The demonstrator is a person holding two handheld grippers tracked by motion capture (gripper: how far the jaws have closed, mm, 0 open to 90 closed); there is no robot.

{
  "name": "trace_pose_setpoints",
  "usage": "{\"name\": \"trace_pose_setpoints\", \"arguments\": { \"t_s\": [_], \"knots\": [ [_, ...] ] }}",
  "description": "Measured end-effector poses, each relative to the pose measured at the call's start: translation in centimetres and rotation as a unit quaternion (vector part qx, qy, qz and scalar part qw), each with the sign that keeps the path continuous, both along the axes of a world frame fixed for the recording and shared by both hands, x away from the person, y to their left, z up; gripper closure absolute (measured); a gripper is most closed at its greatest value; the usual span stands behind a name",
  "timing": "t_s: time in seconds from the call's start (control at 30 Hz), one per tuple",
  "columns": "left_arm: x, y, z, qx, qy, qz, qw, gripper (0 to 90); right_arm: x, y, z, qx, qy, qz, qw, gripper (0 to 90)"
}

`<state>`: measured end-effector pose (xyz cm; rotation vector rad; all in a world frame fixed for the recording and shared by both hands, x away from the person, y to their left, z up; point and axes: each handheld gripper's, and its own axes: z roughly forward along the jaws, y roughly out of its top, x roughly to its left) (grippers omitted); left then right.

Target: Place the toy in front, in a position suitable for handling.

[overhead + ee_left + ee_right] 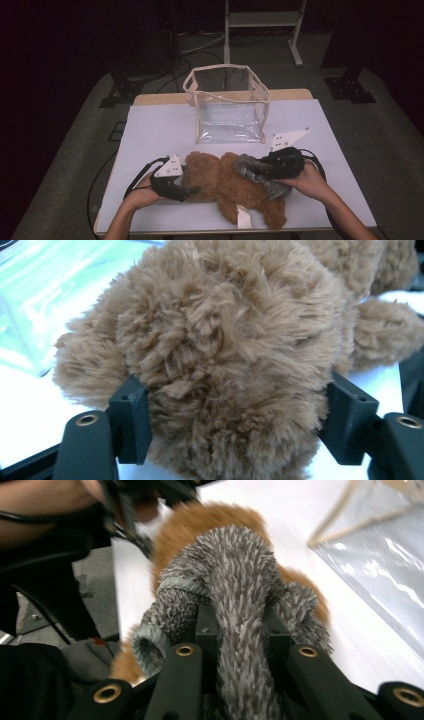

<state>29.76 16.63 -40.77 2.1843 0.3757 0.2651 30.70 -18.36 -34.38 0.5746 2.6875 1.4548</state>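
Brown teddy bear (235, 187) lying on the white bench (150, 130), left gripper (235, 415) fingers clamped on its head, right gripper (240, 630) fingers clamped on grey knit garment (230, 580), clear bag (227, 102) behind.

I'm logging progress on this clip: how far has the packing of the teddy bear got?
Done: the clear bag stands open behind. In hand: the left gripper clamps the teddy bear at its head, and the right gripper pinches the bear's grey knit garment. Left: the bear lies on the table, outside the bag.
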Motion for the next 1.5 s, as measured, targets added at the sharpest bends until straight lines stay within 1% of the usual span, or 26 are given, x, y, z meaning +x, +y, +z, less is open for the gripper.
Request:
{"name": "trace_pose_setpoints", "arguments": {
  "t_s": [0.03, 0.07, 0.17, 0.2, 0.3, 0.33, 0.4, 0.43, 0.47, 0.57, 0.6, 0.63, 0.77, 0.8, 0.83, 0.87, 0.9, 0.97, 1.0, 1.07, 1.13, 1.2, 1.33, 1.43, 1.47, 1.5],
  "knots": [
    [0.1, -0.4, -0.1, -0.005, 0.003, 0.002, 1.0, 29.4, 0.0, 0.0, 0.0, 0.0, 0.0, 0.0, 1.0, 75.4],
    [0.1, -0.9, -0.1, -0.004, 0.002, 0.003, 1.0, 30.3, -0.3, 0.6, 0.6, -0.002, -0.005, 0.005, 1.0, 75.4],
    [0.3, -2.8, -0.2, -0.001, 0.0, 0.004, 1.0, 30.4, -0.6, 1.3, 0.8, -0.011, -0.009, 0.012, 0.9998, 75.3],
    [0.3, -3.7, -0.2, 0.002, -0.001, 0.002, 1.0, 30.3, -0.7, 1.9, 0.8, -0.023, -0.013, 0.008, 0.9996, 75.3],
    [0.4, -5.7, -0.2, 0.002, -0.005, 0.001, 1.0, 30.2, -0.5, 2.2, 0.5, -0.028, -0.014, 0.005, 0.9995, 75.3],
    [0.4, -6.4, -0.2, 0.002, -0.006, 0.002, 1.0, 29.9, -0.3, 2.4, 0.2, -0.039, -0.017, -0.005, 0.9991, 75.2],
    [0.3, -7.4, -0.3, 0.004, -0.01, -0.005, 0.9999, 29.6, -0.2, 2.5, 0.0, -0.046, -0.021, -0.007, 0.9987, 75.2],
    [0.3, -7.5, -0.2, 0.005, -0.012, -0.006, 0.9999, 29.3, -0.1, 2.4, -0.3, -0.064, -0.033, -0.014, 0.9973, 75.2],
    [0.2, -7.6, -0.1, 0.005, -0.013, -0.008, 0.9999, 29.3, 0.1, 2.2, -0.5, -0.068, -0.035, -0.017, 0.9969, 75.2],
    [-0.1, -7.4, 0.0, 0.002, -0.014, -0.016, 0.9998, 30.0, 0.5, 1.0, -0.7, -0.061, -0.037, -0.034, 0.9968, 75.3],
    [-0.2, -7.5, 0.0, 0.004, -0.016, -0.015, 0.9998, 30.2, 0.9, 0.8, -0.8, -0.049, -0.025, -0.032, 0.998, 75.2],
    [-0.4, -7.6, 0.0, 0.007, -0.02, -0.016, 0.9997, 30.2, 0.9, 0.8, -0.8, -0.049, -0.025, -0.032, 0.998, 75.2],
    [-0.7, -7.8, 0.0, 0.016, -0.031, -0.021, 0.9992, 32.0, 1.4, 2.3, -0.5, -0.06, -0.026, -0.02, 0.9977, 75.2],
    [-0.9, -7.8, 0.0, 0.018, -0.033, -0.017, 0.9992, 32.8, 2.1, 3.4, -0.4, -0.063, -0.017, -0.009, 0.9978, 75.2],
    [-0.9, -7.8, 0.0, 0.018, -0.033, -0.017, 0.9992, 32.9, 2.1, 3.4, -0.4, -0.063, -0.017, -0.009, 0.9978, 75.2],
    [-0.9, -7.8, 0.1, 0.021, -0.035, -0.017, 0.999, 33.0, 3.0, 4.1, -0.3, -0.062, -0.005, -0.001, 0.9981, 75.3],
    [-1.0, -7.7, 0.1, 0.026, -0.037, -0.02, 0.9988, 33.3, 3.3, 4.3, -0.2, -0.06, -0.001, -0.001, 0.9982, 75.4],
    [-1.1, -7.8, 0.1, 0.021, -0.039, -0.02, 0.9988, 33.5, 3.7, 4.6, -0.1, -0.062, 0.005, 0.0, 0.9981, 75.4],
    [-1.2, -7.8, 0.1, 0.022, -0.04, -0.023, 0.9987, 33.9, 4.5, 5.4, -0.2, -0.064, 0.008, 0.008, 0.9979, 75.4],
    [-1.3, -8.0, 0.2, 0.03, -0.041, -0.035, 0.9981, 34.1, 4.8, 5.9, -0.2, -0.064, 0.014, 0.01, 0.9978, 75.4],
    [-1.5, -8.2, 0.2, 0.029, -0.041, -0.038, 0.998, 34.1, 5.4, 6.9, -0.4, -0.068, 0.013, 0.014, 0.9975, 75.3],
    [-1.4, -8.1, 0.2, 0.033, -0.043, -0.038, 0.9978, 33.5, 6.1, 7.6, -0.8, -0.065, 0.025, 0.012, 0.9975, 75.2],
    [-1.0, -7.7, 0.1, 0.025, -0.043, -0.036, 0.9981, 30.7, 6.0, 7.1, -0.7, -0.061, 0.028, 0.009, 0.9977, 75.2],
    [-0.7, -7.6, 0.2, 0.024, -0.045, -0.034, 0.9981, 28.9, 5.4, 5.9, -0.3, -0.06, 0.022, 0.003, 0.998, 75.2],
    [-0.7, -7.6, 0.1, 0.019, -0.044, -0.031, 0.9984, 28.8, 4.6, 4.9, -0.1, -0.061, 0.019, -0.003, 0.998, 75.2],
    [-0.6, -7.5, 0.2, 0.021, -0.045, -0.032, 0.9983, 28.8, 4.6, 4.9, -0.1, -0.061, 0.019, -0.003, 0.998, 75.2]
  ]
}}
